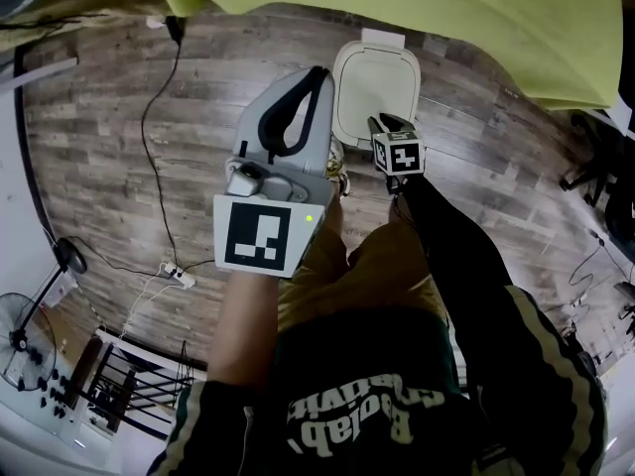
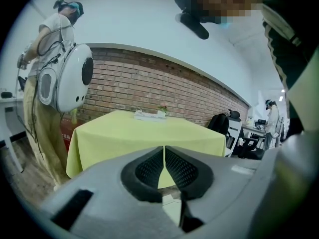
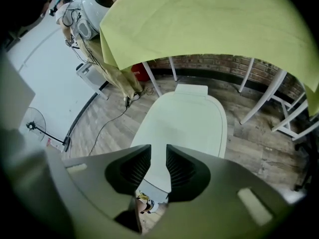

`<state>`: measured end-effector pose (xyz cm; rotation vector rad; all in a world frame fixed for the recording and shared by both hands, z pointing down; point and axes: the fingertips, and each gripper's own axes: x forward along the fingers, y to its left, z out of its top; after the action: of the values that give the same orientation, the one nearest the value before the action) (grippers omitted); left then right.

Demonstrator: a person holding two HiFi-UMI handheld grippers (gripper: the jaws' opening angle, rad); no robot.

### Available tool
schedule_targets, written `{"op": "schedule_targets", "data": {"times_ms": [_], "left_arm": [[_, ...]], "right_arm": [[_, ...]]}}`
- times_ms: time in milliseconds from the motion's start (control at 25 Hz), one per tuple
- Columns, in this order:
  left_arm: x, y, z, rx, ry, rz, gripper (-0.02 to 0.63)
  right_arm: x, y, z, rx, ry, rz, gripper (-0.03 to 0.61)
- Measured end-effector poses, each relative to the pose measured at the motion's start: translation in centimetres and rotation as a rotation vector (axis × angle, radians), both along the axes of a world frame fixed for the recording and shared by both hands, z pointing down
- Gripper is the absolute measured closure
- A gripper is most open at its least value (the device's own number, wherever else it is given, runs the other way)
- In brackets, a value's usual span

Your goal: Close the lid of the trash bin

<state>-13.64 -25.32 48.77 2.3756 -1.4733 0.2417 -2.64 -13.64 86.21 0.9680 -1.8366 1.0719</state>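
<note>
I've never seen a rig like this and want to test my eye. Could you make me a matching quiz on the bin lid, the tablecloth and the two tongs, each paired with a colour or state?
Things:
1. trash bin lid
2. tablecloth
3. left tongs
4. right tongs

Colour or state:
a. yellow-green
b. shut, nothing held
c. white, lying down flat
d. slightly open, empty, over the bin

Pairs: 1-c, 2-a, 3-b, 4-d
</note>
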Motion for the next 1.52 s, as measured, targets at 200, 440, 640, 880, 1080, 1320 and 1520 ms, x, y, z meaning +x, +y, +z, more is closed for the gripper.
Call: {"op": "schedule_targets", "data": {"times_ms": [200,440,640,880,1080,1320,1520], "left_arm": [[0.6,-0.7,-1.7,0.018,0.028,-0.032,0.595],[0.8,-0.3,-4.5,0.038,0.032,-0.053,0.595],[2.5,-0.5,-6.2,0.057,0.013,-0.043,0.598],[2.3,-0.8,-9.1,0.059,-0.018,-0.064,0.603],[2.6,-0.8,-11.6,0.058,-0.01,-0.113,0.606],[2.8,-1.0,-13.9,0.055,-0.007,-0.15,0.606],[2.9,-1.9,-15.9,0.075,-0.031,-0.156,0.606]], "right_arm": [[0.8,-2.8,-3.5,0.074,0.0,-0.002,0.48],[0.1,-5.5,-9.7,0.177,-0.064,0.0,0.482],[1.5,-8.0,-15.5,0.264,-0.098,-0.008,0.483],[2.0,-11.0,-23.6,0.374,-0.164,0.026,0.485],[2.4,-12.6,-29.9,0.476,-0.194,-0.014,0.485],[3.7,-13.7,-36.0,0.558,-0.219,-0.027,0.487],[3.8,-14.3,-40.4,0.634,-0.245,-0.076,0.489]]}}
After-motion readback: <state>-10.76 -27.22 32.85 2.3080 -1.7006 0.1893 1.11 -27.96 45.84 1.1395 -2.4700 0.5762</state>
